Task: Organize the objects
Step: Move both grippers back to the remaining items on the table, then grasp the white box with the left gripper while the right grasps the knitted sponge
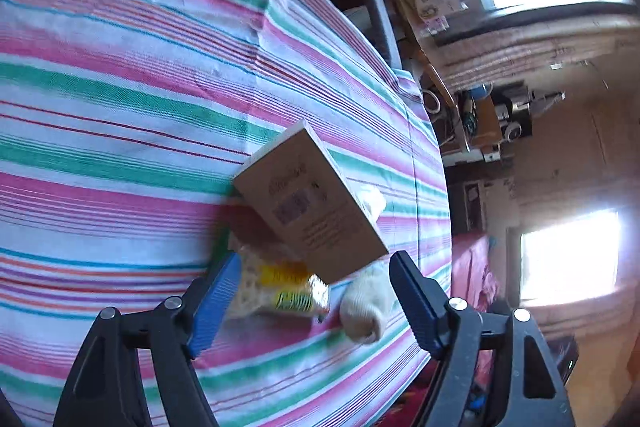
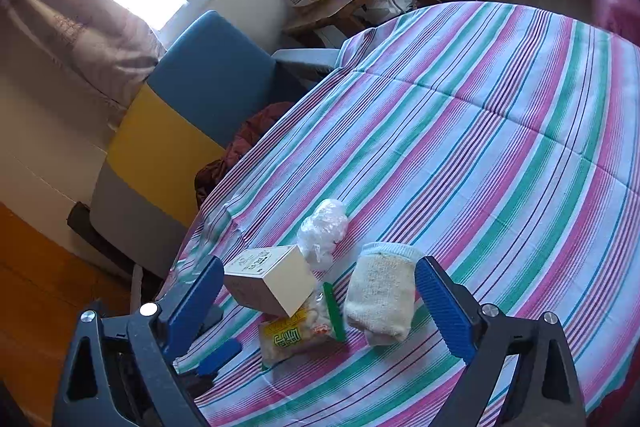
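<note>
A tan cardboard box (image 1: pixel 308 203) (image 2: pixel 272 279) stands tilted, its lower corner on a yellow-green snack packet (image 1: pixel 288 291) (image 2: pixel 296 335). Beside the packet lies a rolled cream sock (image 1: pixel 366 307) (image 2: pixel 380 295), and a crumpled clear plastic bag (image 1: pixel 372 201) (image 2: pixel 324 231) sits behind the box. My left gripper (image 1: pixel 316 259) is open just short of the box and packet, its blue pads touching neither. One of its fingers (image 2: pixel 219 355) shows low in the right wrist view. My right gripper (image 2: pixel 320 263) is open wide above this group and holds nothing.
The items lie near one edge of a table under a pink, green and white striped cloth (image 2: pixel 500 147). A blue, yellow and grey chair (image 2: pixel 192 115) with a dark red cloth (image 2: pixel 248 147) stands at that edge. A wooden desk (image 2: pixel 344 7) with boxes is beyond.
</note>
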Demonstrator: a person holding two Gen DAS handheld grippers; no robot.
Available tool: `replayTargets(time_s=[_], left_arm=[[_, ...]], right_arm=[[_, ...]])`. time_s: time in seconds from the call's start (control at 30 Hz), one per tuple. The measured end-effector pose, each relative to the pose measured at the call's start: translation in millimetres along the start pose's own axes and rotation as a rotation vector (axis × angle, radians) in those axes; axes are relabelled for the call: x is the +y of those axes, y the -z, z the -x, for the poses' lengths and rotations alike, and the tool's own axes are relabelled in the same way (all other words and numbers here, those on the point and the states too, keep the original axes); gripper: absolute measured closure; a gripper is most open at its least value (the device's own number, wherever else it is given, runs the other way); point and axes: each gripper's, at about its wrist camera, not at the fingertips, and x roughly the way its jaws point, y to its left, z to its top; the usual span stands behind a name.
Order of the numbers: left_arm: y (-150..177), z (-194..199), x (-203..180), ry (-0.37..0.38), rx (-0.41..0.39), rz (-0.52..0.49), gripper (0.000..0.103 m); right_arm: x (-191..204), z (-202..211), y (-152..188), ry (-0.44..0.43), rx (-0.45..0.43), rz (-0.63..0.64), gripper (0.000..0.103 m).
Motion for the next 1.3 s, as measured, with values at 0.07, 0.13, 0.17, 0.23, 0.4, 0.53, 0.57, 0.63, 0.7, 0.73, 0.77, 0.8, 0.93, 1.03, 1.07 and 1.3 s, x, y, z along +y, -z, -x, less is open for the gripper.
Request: replayTargets(time_s=[0.07,0.13,0.17,0.23,0.4,0.53,0.57,0.63,0.7,0.73,0.77,0.8,0.93,1.03,1.07,1.3], left_arm=[[-6.5,-9.1,0.1,0.022,-0.007,0.034,0.021],[-10.5,-15.6,-3.0,0.015,-0.024,0.031,0.021],[-12.8,-18.4,-4.0,0.019,-0.028,0.035,0.021],[-18.8,-25.9,-4.9,0.029,-0.031,0.058,0.021],[-23.5,-47.1,-1.4,-0.020,-0.012,0.068,0.042],[-21.4,-37.4,-4.9,-0.015,-0.042,-0.005,0.049],[-20.2,-30.5,-9.1,-0.023,-0.048,-0.037,0.050],[-19.4,-11.2,-16.7,-0.059,-0.072,-0.095,0.051],[-17.4,10.3,-22.6,-0.074,-0.088,-0.158,0.053],[-14.2,21.7,-25.7,-0.094,-0.097,-0.199,0.053],[-11.1,30.7,-27.1,-0.118,-0.100,-0.234,0.053],[-5.5,39.2,-28.5,-0.147,-0.099,-0.274,0.053],[23.9,65.2,-22.2,-0.254,-0.047,-0.394,0.053],[50.7,88.4,-6.1,-0.336,-0.001,-0.467,0.053],[59.0,92.2,-2.1,-0.359,0.023,-0.488,0.053],[104.7,68.0,15.0,-0.495,0.134,-0.602,0.052]], right_arm=[[-0.2,-1.5,0.6,-0.010,0.009,0.000,0.006],[0.9,-3.2,1.3,-0.012,0.017,0.005,0.006],[1.1,-3.7,1.5,-0.018,0.021,0.004,0.006],[1.6,-4.9,1.8,-0.022,0.027,0.006,0.006],[-1.0,-8.8,1.5,-0.009,0.037,0.006,0.006],[-3.8,-13.6,1.5,0.009,0.050,0.006,0.006],[-3.7,-13.8,1.2,0.013,0.048,0.011,0.006],[-3.5,-13.3,-0.6,0.023,0.041,0.019,0.006],[-4.5,-14.5,-1.9,0.032,0.041,0.018,0.006],[-4.8,-14.9,-2.1,0.034,0.042,0.017,0.006],[-4.9,-15.3,-2.2,0.036,0.043,0.019,0.006],[-4.1,-15.9,-1.9,0.038,0.043,0.025,0.006],[-3.4,-17.8,-1.2,0.047,0.048,0.032,0.006],[-7.9,-16.2,-2.8,0.078,0.032,0.025,0.006],[-9.6,-16.5,-3.0,0.089,0.030,0.020,0.006],[-13.5,-23.8,0.0,0.157,0.048,0.026,0.006]])
